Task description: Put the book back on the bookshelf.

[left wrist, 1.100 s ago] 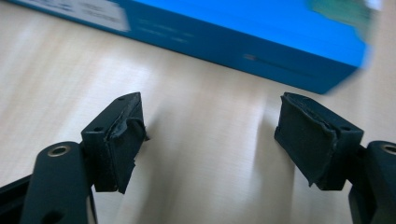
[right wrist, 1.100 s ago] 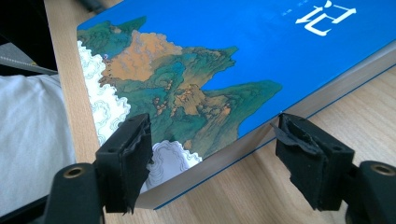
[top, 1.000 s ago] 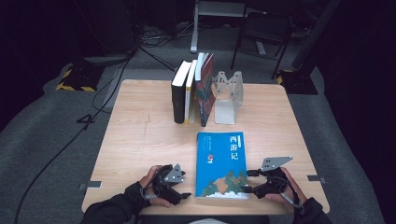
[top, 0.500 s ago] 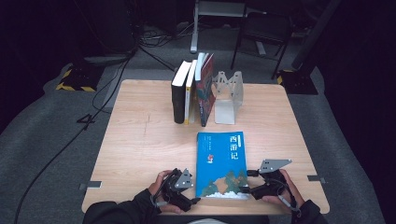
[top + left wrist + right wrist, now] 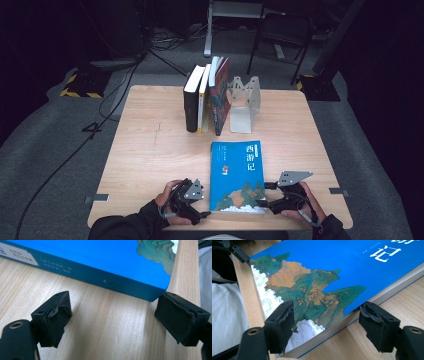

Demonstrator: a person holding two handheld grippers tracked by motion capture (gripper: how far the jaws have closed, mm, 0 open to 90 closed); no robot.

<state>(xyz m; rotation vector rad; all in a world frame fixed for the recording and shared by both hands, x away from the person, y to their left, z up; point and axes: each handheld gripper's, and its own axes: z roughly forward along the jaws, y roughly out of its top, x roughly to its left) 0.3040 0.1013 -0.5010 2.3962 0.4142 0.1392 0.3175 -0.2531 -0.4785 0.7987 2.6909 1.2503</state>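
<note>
While the thick blue paperback book with the painted mountain cover (image 5: 237, 176) lies flat at the near edge of the pale wooden table (image 5: 150, 150), it is flanked by both tools. To the book's left, beside its spine, the left gripper (image 5: 204, 214) is held low over the wood; its jaws have just been opening and are now spread wide with nothing between them, the spine lying beyond their tips in the left gripper view (image 5: 110, 282). At the book's near right corner the right gripper (image 5: 262, 202) is set, and in the right gripper view its jaws are parted around that corner (image 5: 312, 315), one over the cover and one out past the page edge; whether either pad presses on the book cannot be told.

Beyond the book, a row of upright books (image 5: 206, 100) is propped against a grey metal bookend (image 5: 244, 102), so the flat book is judged to be meant for that row.

Several risks can be foreseen. Because the book's near end lies at the table's edge, a push towards the person could tip it off. If only the cover is caught at the corner, it may fold open and the page block be left behind. A heavy book lifted by one corner would likely swing or slip. If it is carried carelessly to the row, the upright books could be toppled.
</note>
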